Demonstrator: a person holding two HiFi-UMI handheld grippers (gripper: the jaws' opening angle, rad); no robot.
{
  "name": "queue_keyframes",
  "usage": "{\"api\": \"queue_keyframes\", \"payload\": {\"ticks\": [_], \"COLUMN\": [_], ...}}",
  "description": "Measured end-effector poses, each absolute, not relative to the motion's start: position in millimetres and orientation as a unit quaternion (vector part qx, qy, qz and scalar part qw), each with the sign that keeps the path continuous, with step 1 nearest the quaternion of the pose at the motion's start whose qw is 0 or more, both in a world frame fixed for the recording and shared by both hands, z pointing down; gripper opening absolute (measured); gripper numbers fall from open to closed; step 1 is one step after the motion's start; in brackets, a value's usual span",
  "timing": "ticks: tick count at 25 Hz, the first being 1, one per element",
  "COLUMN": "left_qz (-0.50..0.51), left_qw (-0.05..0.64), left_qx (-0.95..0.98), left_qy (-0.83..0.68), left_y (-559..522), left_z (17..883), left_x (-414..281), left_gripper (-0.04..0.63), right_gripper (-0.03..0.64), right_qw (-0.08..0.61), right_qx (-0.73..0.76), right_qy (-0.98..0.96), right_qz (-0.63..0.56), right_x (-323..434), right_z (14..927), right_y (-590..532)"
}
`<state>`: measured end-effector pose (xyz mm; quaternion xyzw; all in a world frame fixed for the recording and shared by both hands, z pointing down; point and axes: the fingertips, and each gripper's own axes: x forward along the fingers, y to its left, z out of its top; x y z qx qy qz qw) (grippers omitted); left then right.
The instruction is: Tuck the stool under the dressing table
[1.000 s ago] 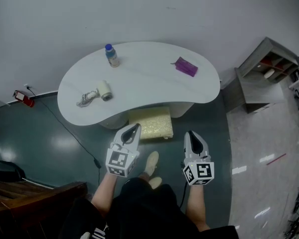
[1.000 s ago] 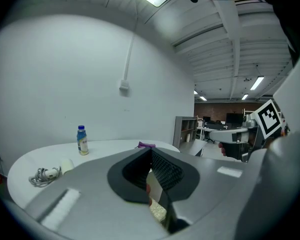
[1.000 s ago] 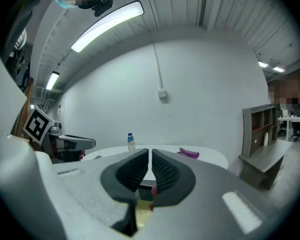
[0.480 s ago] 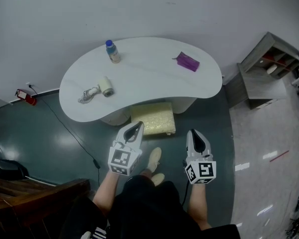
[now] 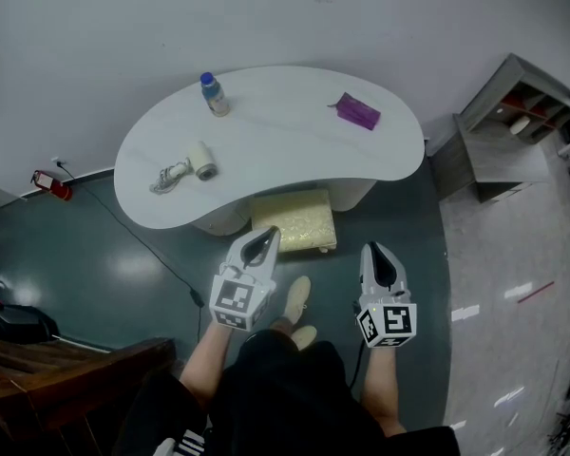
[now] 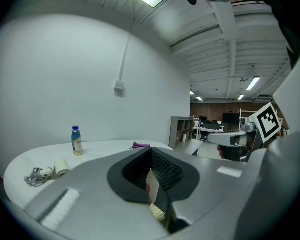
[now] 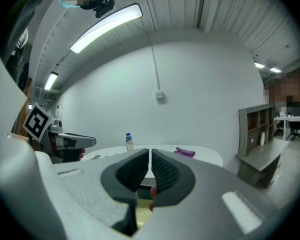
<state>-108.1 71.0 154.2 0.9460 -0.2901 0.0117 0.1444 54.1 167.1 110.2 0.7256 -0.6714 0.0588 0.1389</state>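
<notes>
The white kidney-shaped dressing table [image 5: 266, 155] stands against the wall. The stool [image 5: 293, 221], with a pale yellow cushion, sits on the floor at the table's front hollow, its far part under the top. My left gripper [image 5: 263, 239] hovers just in front of the stool's near left corner, shut and empty. My right gripper [image 5: 376, 252] hangs to the right of the stool, apart from it, also shut on nothing. In the left gripper view the jaws [image 6: 151, 156] are together, with the cushion [image 6: 157, 213] showing below them. The right gripper view shows the same [image 7: 150, 156].
On the table are a small bottle [image 5: 210, 94], a purple pouch [image 5: 358, 112] and a hair dryer with its cord [image 5: 185, 169]. A grey shelf unit [image 5: 508, 126] stands at the right, dark wooden furniture [image 5: 66, 378] at the lower left. The person's shoes [image 5: 298, 297] are behind the stool.
The head view has shifted slightly; neither gripper nor the stool has visibly moved.
</notes>
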Motion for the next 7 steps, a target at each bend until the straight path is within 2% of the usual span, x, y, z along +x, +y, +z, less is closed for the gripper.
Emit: {"api": "queue_keyframes", "payload": {"ticks": [7], "left_qz": [0.013], "left_qw": [0.143], "left_qx": [0.947], "left_qy": [-0.288], "left_y": [74.2], "left_z": [153.8], "left_x": [-104.9], "left_gripper": [0.006], "right_gripper": [0.02], "right_qw": [0.138], "right_qx": [0.726], "right_qy": [-0.671], "right_qz": [0.062], "right_x": [54.9], "right_z": [111.9], "right_y": [172.1]}}
